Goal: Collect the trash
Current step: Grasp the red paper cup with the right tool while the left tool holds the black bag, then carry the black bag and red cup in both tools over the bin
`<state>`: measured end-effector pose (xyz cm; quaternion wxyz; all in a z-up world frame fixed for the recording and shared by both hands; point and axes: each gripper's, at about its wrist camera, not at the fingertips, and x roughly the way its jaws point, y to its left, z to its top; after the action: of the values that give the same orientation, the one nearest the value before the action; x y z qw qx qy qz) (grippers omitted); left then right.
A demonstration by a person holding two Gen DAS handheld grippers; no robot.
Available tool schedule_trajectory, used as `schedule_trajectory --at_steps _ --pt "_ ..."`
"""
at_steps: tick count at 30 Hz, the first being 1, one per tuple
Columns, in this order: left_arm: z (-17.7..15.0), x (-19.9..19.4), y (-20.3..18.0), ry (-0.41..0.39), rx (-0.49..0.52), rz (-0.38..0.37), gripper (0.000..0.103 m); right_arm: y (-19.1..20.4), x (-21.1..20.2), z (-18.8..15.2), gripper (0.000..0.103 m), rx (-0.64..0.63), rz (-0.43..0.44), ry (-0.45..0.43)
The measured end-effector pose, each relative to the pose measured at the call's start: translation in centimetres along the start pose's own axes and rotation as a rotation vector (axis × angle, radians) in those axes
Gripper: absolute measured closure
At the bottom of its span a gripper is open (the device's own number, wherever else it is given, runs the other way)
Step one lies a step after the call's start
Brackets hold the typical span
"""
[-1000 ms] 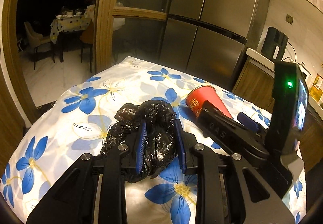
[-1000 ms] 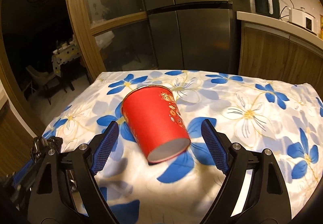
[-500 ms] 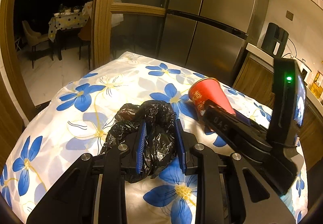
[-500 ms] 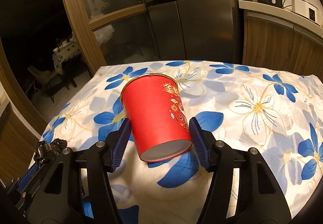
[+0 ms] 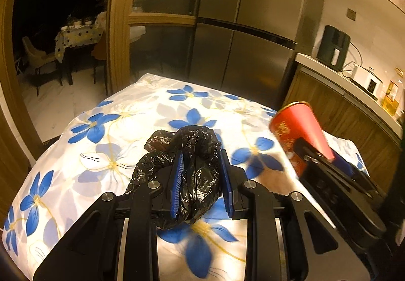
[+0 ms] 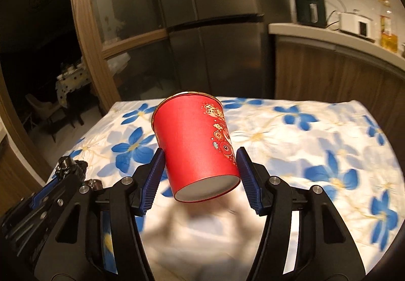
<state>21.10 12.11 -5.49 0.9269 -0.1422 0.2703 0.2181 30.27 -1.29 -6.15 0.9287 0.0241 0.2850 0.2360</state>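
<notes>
Steel fridge; floral tablecloth; countertop oil bottle

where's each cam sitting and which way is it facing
Left wrist: on the left gripper, looking forward and down past its fingers, clamped on the black trash bag, across the floral tablecloth toward the fridge.
Right wrist: on the right gripper, facing the same way, fingers gripping the red paper cup.
Shared: cloth, fridge, cup, bag; each view also catches the other gripper.
</notes>
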Motion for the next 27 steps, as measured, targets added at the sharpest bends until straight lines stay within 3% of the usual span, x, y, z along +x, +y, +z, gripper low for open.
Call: schedule_trajectory --at_steps 14,27 --pt "-2.1 -3.9 -8.2 -0.006 0.094 -0.123 0.076 -8.5 -10.5 -1.2 0.045 0.081 -0.169 -0.102" --pt "-4.3 -7.0 -16.1 -0.010 0.208 -0.235 0.076 -14.5 -16.9 -2.4 0.045 0.155 -0.293 -0.163"
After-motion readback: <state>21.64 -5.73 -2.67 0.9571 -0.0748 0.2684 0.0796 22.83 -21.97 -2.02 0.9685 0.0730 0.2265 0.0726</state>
